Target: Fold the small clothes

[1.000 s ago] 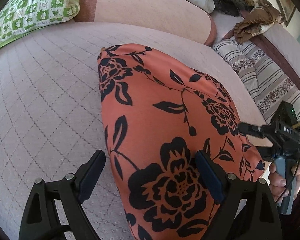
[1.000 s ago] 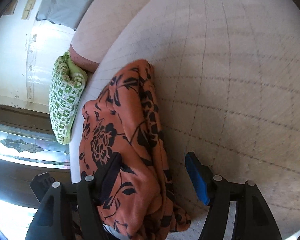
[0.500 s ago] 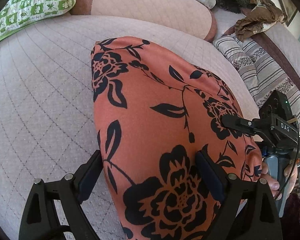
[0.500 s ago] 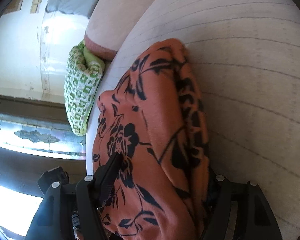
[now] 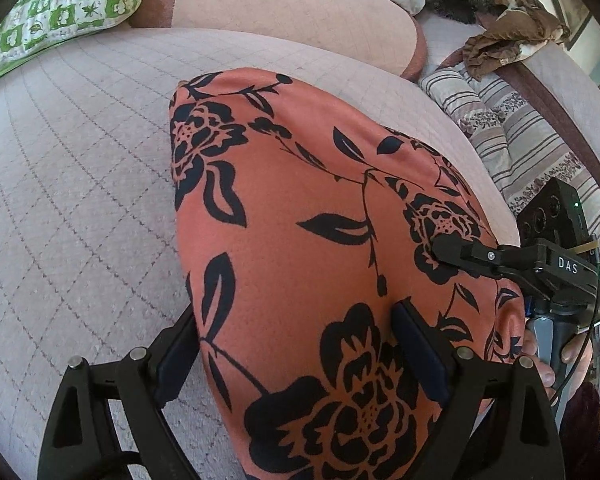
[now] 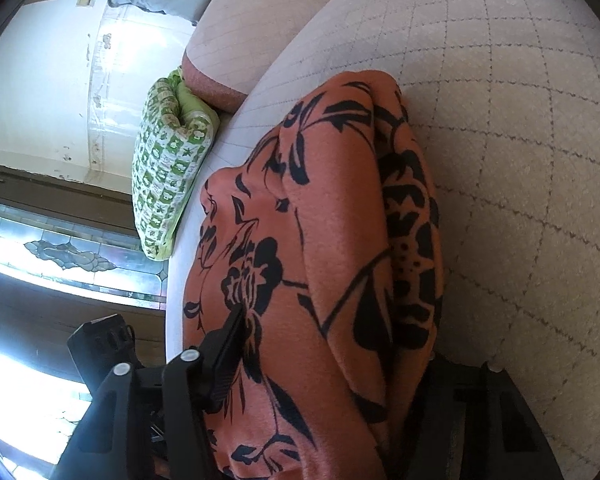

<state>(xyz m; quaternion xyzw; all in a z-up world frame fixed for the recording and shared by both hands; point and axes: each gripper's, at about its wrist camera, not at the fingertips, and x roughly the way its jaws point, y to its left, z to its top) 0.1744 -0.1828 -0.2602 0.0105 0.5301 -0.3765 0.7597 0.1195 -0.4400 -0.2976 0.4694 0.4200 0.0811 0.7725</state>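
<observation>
between our left gripper's (image 5: 296, 356) wide jaws bulges the orange floral cloth (image 5: 320, 240), unpinched. our right gripper (image 6: 324, 364) has just been closing on the cloth's folded edge; whether it pinches, we cannot tell. bare quilted cover (image 5: 80, 168) lies open left; a striped cushion (image 5: 520, 140) bounds the right.

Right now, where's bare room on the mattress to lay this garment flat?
Free: the quilted cover left of the orange floral garment, up to the green checked pillow. Crowded: right side, with the striped bedding and the right gripper at the cloth's edge.
</observation>
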